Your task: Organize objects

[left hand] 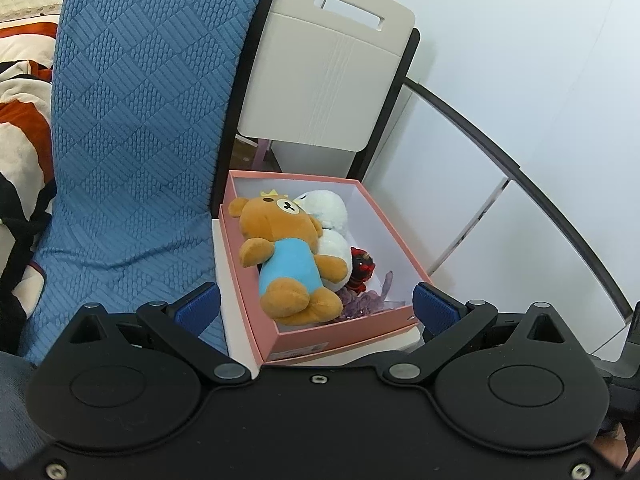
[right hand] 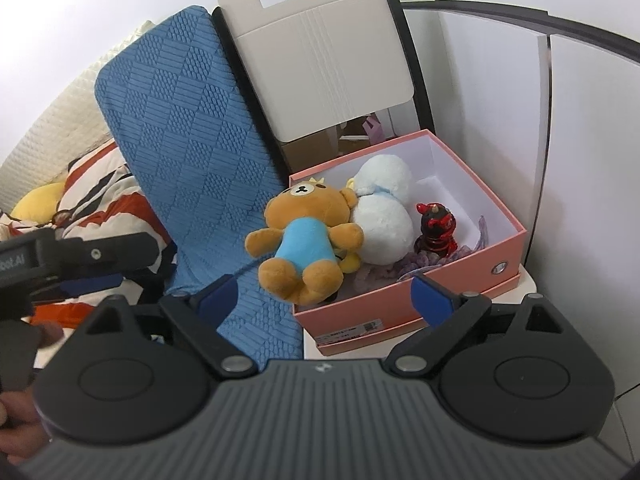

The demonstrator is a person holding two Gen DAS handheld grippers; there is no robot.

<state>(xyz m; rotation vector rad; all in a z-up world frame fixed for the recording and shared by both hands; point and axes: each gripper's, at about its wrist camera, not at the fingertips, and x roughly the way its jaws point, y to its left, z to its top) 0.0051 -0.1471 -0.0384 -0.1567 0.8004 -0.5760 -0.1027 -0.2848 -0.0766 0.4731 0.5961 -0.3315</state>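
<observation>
A pink box (left hand: 344, 334) (right hand: 460, 292) stands on a white surface beside a blue textured cover. Inside it lie a brown bear plush in a blue shirt (left hand: 288, 256) (right hand: 308, 236), a white plush (left hand: 332, 220) (right hand: 384, 216), a red and black figurine (left hand: 360, 268) (right hand: 436, 228) and some purple ribbon (left hand: 368, 300). The bear's legs hang over the box's near left rim in the right wrist view. My left gripper (left hand: 316, 304) is open just short of the box, with nothing between its blue pads. My right gripper (right hand: 324, 300) is open too, its pads clear of the bear's feet.
A beige chair back with a slot handle (left hand: 324, 64) (right hand: 320, 64) rises behind the box. The blue cover (left hand: 136, 120) (right hand: 200, 152) lies to the left, with a striped orange, black and white blanket (right hand: 104, 200) beyond it. White panels (left hand: 500, 160) line the right side. The left gripper's body (right hand: 80, 260) shows at the left.
</observation>
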